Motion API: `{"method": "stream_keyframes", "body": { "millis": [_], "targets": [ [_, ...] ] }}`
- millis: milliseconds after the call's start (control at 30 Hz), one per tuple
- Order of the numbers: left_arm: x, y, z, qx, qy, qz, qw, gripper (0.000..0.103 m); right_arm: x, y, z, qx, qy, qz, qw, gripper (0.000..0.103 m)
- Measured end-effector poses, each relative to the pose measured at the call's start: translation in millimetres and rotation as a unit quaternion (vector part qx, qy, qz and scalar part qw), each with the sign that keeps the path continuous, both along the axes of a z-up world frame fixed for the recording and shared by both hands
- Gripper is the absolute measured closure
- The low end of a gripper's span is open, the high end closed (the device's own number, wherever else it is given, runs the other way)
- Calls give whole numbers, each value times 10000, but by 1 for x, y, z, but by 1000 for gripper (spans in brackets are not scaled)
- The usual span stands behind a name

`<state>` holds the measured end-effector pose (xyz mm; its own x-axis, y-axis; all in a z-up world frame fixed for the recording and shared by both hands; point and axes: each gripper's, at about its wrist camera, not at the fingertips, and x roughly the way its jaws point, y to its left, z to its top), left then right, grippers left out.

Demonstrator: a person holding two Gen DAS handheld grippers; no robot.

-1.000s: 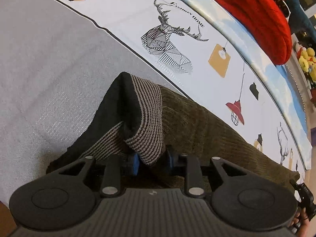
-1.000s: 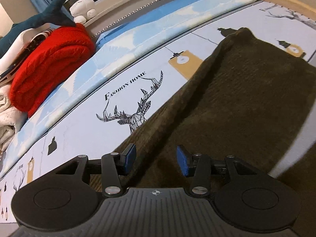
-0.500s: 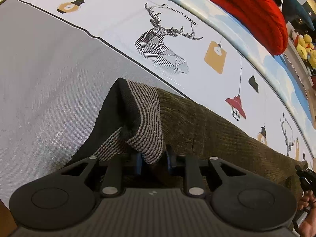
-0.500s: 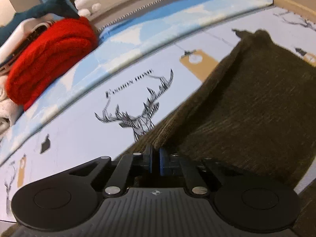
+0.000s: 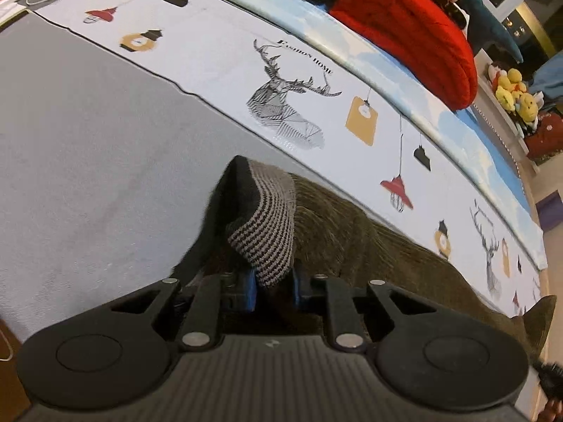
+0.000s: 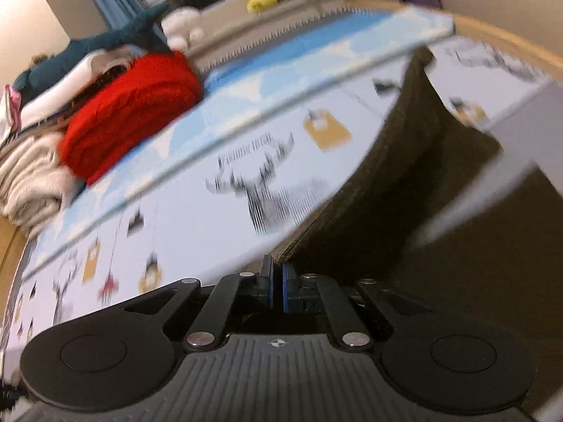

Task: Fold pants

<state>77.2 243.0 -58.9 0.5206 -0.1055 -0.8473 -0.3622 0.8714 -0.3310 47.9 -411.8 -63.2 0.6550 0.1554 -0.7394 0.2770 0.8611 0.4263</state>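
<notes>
Since a second ago, the right gripper, then spread above the olive-brown pants, has clamped its blue pads on the fabric's folded edge and pulled it up off the printed bedsheet, its view now blurred. Meanwhile the left gripper has lifted a little, its jaws closing on the striped waistband, which sits pinched between them. From there the pants drape across the grey cover and the sheet, near a folded red blanket.
</notes>
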Motion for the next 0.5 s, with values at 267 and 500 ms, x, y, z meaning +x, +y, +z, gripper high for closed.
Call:
{"method": "stream_keyframes", "body": {
  "millis": [267, 500],
  "targets": [
    [1, 17, -34, -100, 764, 56, 9970, 75, -27, -29, -29, -190, 911, 629, 9937, 94],
    [7, 24, -40, -198, 833, 361, 9957, 66, -31, -80, -21, -408, 294, -673, 9965, 72]
  ]
}}
